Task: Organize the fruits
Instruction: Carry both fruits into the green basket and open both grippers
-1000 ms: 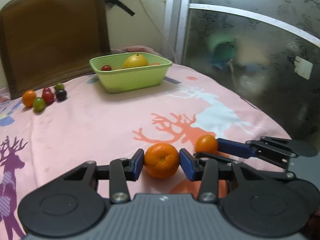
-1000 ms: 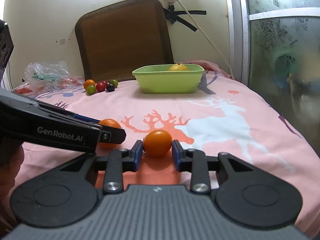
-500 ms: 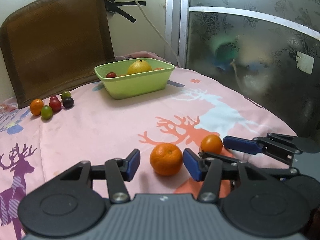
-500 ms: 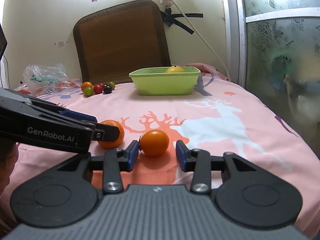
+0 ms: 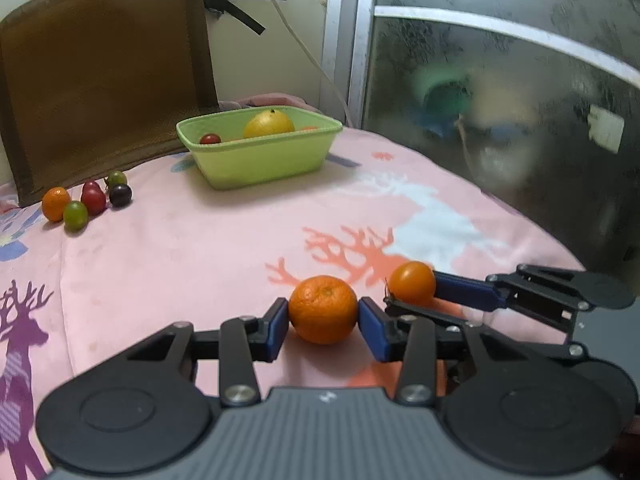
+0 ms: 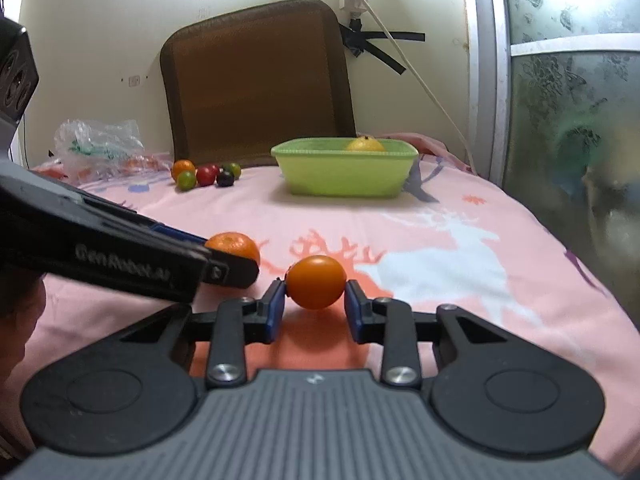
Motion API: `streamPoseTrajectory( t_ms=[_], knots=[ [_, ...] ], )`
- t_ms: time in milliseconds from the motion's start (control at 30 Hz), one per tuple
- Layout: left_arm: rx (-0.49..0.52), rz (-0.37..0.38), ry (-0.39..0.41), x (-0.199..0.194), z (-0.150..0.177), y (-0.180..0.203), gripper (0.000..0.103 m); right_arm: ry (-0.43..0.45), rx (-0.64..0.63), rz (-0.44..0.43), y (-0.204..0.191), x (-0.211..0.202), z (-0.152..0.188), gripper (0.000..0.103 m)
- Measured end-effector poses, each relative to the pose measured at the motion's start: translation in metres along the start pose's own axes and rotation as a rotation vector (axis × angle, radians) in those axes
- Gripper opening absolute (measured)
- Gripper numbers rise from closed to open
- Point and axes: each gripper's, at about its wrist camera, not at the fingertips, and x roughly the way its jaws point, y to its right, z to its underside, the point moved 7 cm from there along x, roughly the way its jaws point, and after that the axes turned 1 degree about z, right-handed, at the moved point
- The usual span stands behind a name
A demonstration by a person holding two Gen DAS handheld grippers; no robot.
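Right hand-held gripper (image 6: 315, 307) clamped around smooth orange fruit (image 6: 316, 282)

The mandarin (image 5: 323, 309) is sitting between the pads of my left gripper (image 5: 323, 322); the smaller fruit (image 6: 315, 282) is lying just to its right, between my right gripper (image 6: 315, 306) pads; far ahead the tub (image 5: 260, 160) is holding three fruits; left of it a cluster of small fruits (image 5: 86, 200) is lying on the cloth (image 5: 180, 248).

the orange (image 5: 323, 309) had dull, pitted skin; the tomato (image 6: 316, 281) was smooth and glossy. the basin (image 5: 260, 158) looked like matt green plastic. the cloth (image 5: 180, 256) was soft and matt. blue pads lined the black plastic fingers (image 5: 276, 330), with shiny metal screws.
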Motion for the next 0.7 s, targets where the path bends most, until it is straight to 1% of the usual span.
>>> streamPoseTrajectory(
  t_ms=[100,200,300,367,467,600,633,667,700],
  knots=[
    [-0.029,-0.002,0.027,-0.001,-0.022,-0.014,0.039,0.017,0.008,-0.028,0.006,0.012,-0.02,0.035],
    [-0.037,-0.029,0.052,0.004,-0.05,-0.03,0.039,0.046,0.015,-0.05,0.014,0.03,-0.049,0.035],
    [-0.026,-0.059,0.086,0.017,-0.082,-0.044,0.039,0.065,0.04,-0.061,0.024,0.055,-0.077,0.035],
    [-0.035,-0.071,0.093,0.03,-0.101,-0.054,0.039,0.073,0.051,-0.05,0.031,0.075,-0.092,0.035],
    [-0.065,-0.077,0.097,0.052,-0.127,-0.071,0.039,0.059,0.062,-0.033,0.042,0.104,-0.105,0.035],
    [-0.078,-0.08,0.073,0.084,-0.145,-0.086,0.039,0.037,0.046,-0.012,0.048,0.135,-0.11,0.037],
    [-0.076,-0.091,0.064,0.092,-0.148,-0.089,0.04,0.034,0.041,-0.006,0.048,0.139,-0.109,0.041],
    [-0.075,-0.1,0.052,0.1,-0.148,-0.092,0.04,0.029,0.034,-0.004,0.047,0.142,-0.108,0.05],
    [-0.077,-0.104,0.036,0.106,-0.147,-0.094,0.04,0.029,0.028,0.011,0.048,0.145,-0.106,0.051]
  ],
)
